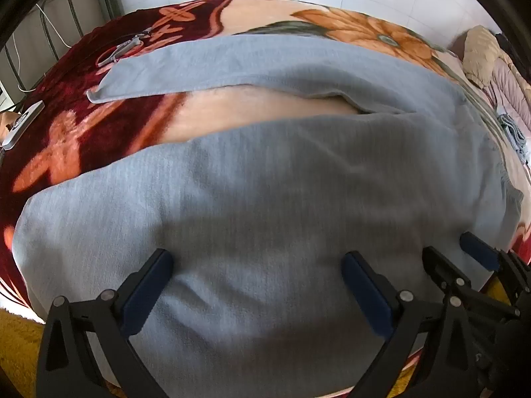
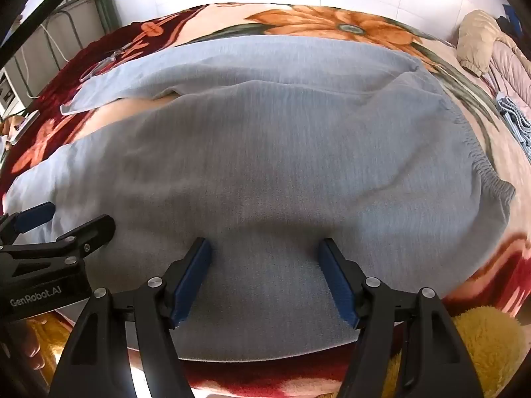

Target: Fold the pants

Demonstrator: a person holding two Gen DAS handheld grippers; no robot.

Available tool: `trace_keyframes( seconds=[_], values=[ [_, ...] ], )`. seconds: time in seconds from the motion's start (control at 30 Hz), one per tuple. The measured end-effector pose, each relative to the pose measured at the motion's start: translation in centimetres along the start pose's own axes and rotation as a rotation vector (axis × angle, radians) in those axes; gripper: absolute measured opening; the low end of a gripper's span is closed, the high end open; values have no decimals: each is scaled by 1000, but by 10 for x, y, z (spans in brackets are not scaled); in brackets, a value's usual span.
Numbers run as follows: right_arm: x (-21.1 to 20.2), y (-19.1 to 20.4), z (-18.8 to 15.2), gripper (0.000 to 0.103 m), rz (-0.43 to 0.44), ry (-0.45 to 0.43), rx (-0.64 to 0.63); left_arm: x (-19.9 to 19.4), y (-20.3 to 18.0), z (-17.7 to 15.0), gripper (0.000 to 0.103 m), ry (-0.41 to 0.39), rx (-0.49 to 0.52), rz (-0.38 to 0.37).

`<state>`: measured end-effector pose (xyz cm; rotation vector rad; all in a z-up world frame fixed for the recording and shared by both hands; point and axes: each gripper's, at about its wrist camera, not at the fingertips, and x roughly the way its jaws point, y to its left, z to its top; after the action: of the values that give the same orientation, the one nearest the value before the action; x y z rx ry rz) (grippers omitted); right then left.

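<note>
Grey pants lie flat on a floral blanket. Both legs run to the left, and a strip of blanket shows between the far leg and the near one. The gathered waistband is at the right. My left gripper hangs open over the near leg, pads apart with only flat cloth below. My right gripper stands open over the seat of the pants, near the front edge. It pinches nothing. Each gripper shows in the other's view: the right gripper and the left gripper.
A small metal tool and a white device lie on the blanket at the left. Padded jackets and a small striped cloth are piled at the right. Yellow plush sits at the near edge. A metal frame stands behind.
</note>
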<state>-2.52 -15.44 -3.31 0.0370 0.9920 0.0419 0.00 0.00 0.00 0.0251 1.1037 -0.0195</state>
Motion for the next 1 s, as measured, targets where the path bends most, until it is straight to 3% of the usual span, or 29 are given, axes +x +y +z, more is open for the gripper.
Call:
trace_keyframes(
  seconds=[1.0],
  values=[
    [5, -2, 5, 72, 5, 36, 6, -1, -1, -2, 103, -3, 7, -2]
  ],
)
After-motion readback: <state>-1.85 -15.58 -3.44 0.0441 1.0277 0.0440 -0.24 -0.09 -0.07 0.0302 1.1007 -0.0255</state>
